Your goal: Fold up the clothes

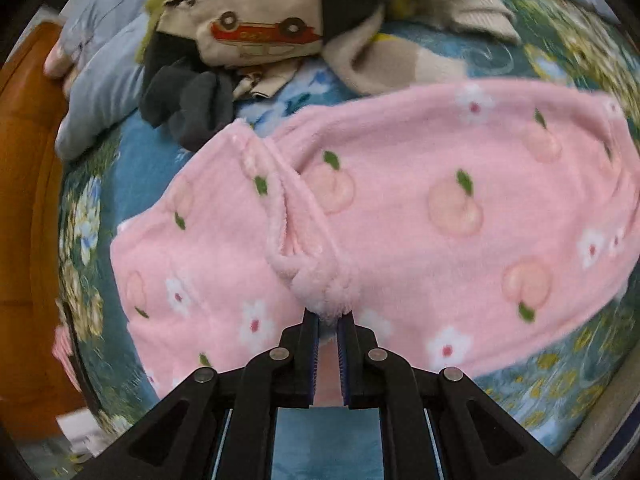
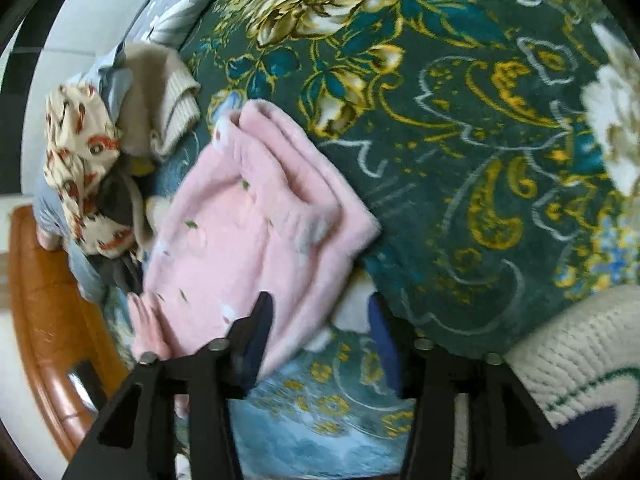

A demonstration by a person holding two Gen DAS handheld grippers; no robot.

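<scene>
Left wrist view: left claw is pinched narrow on a bunched fold of the pink fleece garment, peach & flower print. The fabric fans out from the tips, away and to both sides, over the floral bedspread. Beyond it sits a heap of unfolded clothes: a beige car-print piece, dark grey garment, cream knit. Wooden bed frame at far left.

Right wrist view: right claw stands wide, nothing between its fingers. Pink garment lies folded over in layers just ahead & left of it, near edge overlapping the left finger; touching or not, can't tell w/ the blur. White knit item at lower right, beside the claw.
</scene>
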